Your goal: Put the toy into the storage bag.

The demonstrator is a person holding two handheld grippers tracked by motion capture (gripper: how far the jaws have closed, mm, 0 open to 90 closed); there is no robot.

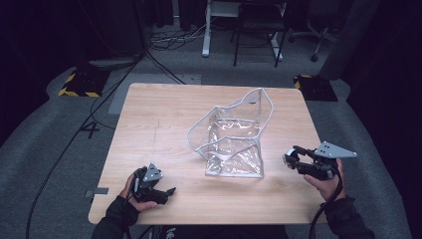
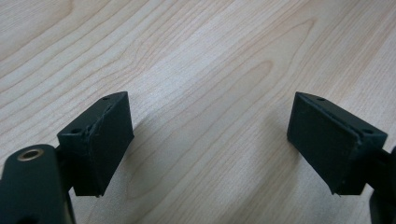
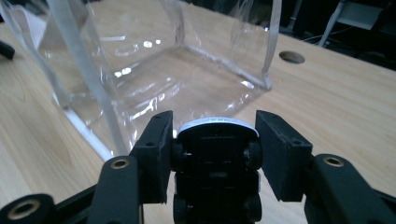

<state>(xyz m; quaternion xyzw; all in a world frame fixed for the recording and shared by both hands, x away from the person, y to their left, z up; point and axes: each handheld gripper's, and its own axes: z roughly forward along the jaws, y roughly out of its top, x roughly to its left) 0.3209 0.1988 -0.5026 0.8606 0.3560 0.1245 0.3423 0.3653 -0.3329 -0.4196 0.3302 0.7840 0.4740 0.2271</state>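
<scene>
Desk (image 1: 149, 114) of pale wood carries everything, so both hands can work from its near edge. Near the middle stands a clear plastic bag (image 1: 234, 144) with white trim, its mouth propped open and leaning toward the left, seemingly ready to take something in. To the bag's right, the right gripper (image 1: 287, 159) is held above the desk and aimed at the bag; in the right gripper view its fingers (image 3: 154, 154) are clamped on the sides of a small black toy car (image 3: 215, 163) with a white top, probably bound for the bag's opening. The left gripper (image 1: 169, 191) sits low at the near left, well apart from the bag, fingers (image 2: 100, 140) spread with only bare wood between them.
</scene>
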